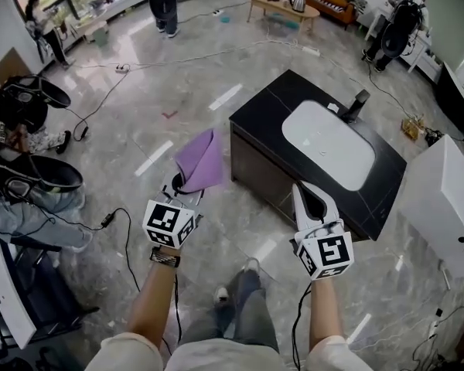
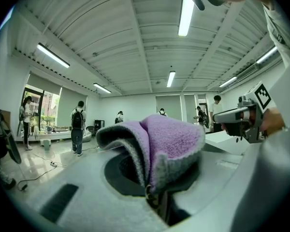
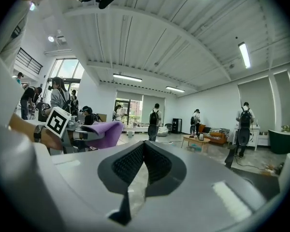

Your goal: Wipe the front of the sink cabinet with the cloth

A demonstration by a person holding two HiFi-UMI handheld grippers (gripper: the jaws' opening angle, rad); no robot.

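Left gripper is clamping the purple terry cloth by a bunched edge, just left of the black sink cabinet | cloth is looking soft, light and floppy, best pinched bunched | right gripper is hovering, jaws together, empty.

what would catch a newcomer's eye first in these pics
The purple cloth stands out most, pinched in the left gripper at centre left of the head view. Just right of it sits the black sink cabinet with its white basin; the right gripper is shut and empty.
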